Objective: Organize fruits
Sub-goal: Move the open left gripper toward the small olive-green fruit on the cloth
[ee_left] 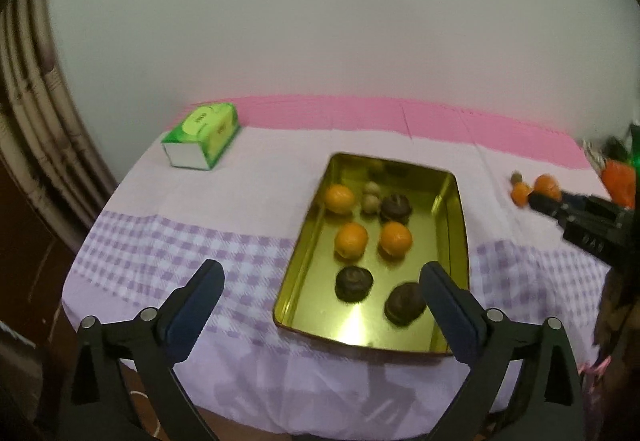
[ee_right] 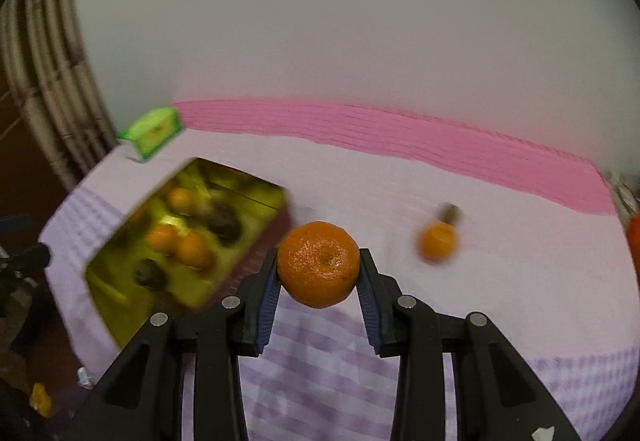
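Observation:
A gold metal tray [ee_left: 460, 225] sits on the purple checked tablecloth and holds three oranges [ee_left: 351, 239], three dark brown fruits [ee_left: 354, 283] and small pale green ones [ee_left: 371, 199]. My left gripper [ee_left: 320, 281] is open and empty, hovering over the tray's near end. My right gripper [ee_right: 319, 269] is shut on an orange [ee_right: 319, 263], held above the cloth to the right of the tray [ee_right: 256, 257]. It shows in the left wrist view at the far right [ee_left: 548, 197]. Another orange [ee_right: 438, 245] and a small greenish fruit [ee_right: 451, 213] lie on the cloth beyond.
A green tissue box [ee_left: 202, 135] stands at the table's far left corner. A pink band [ee_left: 360, 113] runs along the back edge against a white wall. Orange and green items [ee_left: 620, 177] sit at the far right. The table's front edge drops off near my grippers.

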The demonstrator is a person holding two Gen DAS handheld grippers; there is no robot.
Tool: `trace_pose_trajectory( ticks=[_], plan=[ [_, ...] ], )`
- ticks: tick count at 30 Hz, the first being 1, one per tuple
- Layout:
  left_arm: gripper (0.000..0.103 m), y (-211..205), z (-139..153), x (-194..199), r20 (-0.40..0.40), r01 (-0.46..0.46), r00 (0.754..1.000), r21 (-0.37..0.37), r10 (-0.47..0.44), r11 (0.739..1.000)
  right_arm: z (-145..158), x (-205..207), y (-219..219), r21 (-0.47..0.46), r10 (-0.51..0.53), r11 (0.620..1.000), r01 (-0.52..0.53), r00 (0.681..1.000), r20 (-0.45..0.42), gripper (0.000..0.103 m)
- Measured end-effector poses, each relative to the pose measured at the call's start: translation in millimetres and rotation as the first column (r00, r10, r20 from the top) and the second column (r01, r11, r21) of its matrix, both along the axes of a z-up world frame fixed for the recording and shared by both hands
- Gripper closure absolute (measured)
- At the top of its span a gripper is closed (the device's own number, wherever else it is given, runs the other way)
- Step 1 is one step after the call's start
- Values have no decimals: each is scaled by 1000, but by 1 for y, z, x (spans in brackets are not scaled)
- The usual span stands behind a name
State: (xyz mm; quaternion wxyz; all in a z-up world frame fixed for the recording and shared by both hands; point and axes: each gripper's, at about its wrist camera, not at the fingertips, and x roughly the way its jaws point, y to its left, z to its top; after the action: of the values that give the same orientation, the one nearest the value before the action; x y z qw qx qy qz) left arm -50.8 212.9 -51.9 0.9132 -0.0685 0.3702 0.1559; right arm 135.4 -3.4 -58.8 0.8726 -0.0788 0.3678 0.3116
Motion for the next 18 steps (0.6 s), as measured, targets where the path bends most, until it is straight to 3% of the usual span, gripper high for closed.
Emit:
trace_pose_trajectory(
  ticks=[2,8,18],
  plan=[
    [5,5,1,-2,19,-12,1000,-17,12,1000,1,-2,19,10,38,999,-38,999,-7,70],
    [5,13,-4,2,-2,-59,998,47,59,997,-7,1,76,-11,126,992,-126,992,-29,69],
    [5,20,-5,1,-7,-97,995,64,98,993,-46,21,114,-114,127,984,-134,990,-69,69]
  ],
)
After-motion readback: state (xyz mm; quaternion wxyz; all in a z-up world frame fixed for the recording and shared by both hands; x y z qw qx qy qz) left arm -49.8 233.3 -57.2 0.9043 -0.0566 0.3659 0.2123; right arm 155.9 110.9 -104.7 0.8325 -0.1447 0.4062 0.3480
